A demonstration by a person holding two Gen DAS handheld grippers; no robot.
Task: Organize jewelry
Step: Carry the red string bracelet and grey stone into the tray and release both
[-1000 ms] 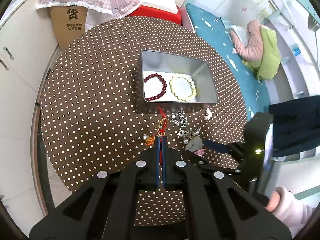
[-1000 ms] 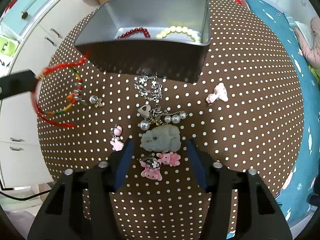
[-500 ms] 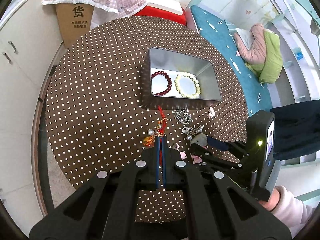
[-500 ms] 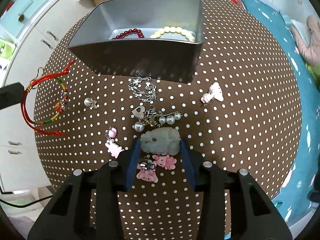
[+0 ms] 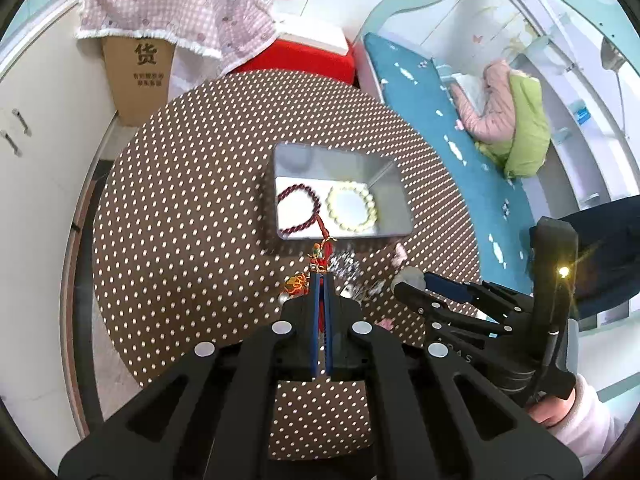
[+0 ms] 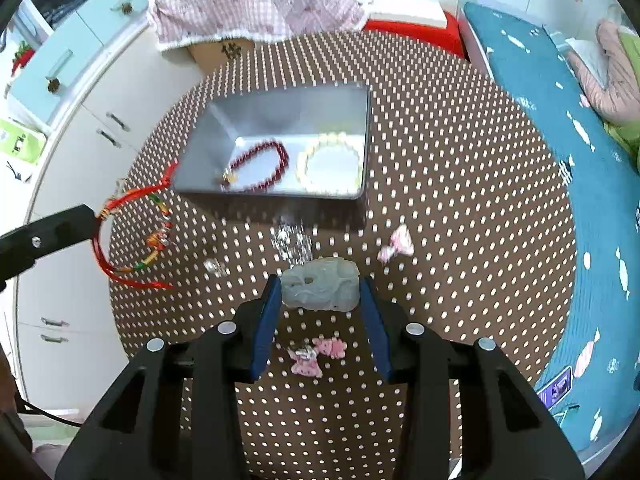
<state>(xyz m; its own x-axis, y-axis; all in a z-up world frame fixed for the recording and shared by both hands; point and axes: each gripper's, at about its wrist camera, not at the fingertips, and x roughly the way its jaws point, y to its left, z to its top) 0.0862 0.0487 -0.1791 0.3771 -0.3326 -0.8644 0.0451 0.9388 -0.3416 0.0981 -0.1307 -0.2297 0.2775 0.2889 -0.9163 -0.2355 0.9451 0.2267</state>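
A grey metal tin [image 5: 394, 184] [image 6: 280, 112] stands mid-table with a dark red bead bracelet [image 5: 299, 210] [image 6: 262, 170] and a pale bead bracelet [image 5: 352, 207] [image 6: 330, 164] inside. My left gripper [image 5: 321, 276] [image 6: 94, 214] is shut on a red cord bracelet [image 5: 322, 246] [image 6: 132, 236], held above the table near the tin. My right gripper [image 6: 320, 288] [image 5: 408, 280] is shut on a pale green jade pendant [image 6: 320, 286] [image 5: 408, 278], lifted off the table.
Loose on the brown dotted tablecloth [image 6: 460, 200] lie a silver chain [image 6: 290, 240], pink charms [image 6: 316, 354], a pink bow charm [image 6: 396, 244] and a small pearl piece [image 6: 214, 266]. A cardboard box [image 5: 138, 76], white cabinets [image 6: 80, 128] and a blue bed [image 5: 440, 120] surround the table.
My right gripper closed on the jade pendant and lifted it. Both grippers rose away from the table; the left carried the red cord bracelet toward the tin.
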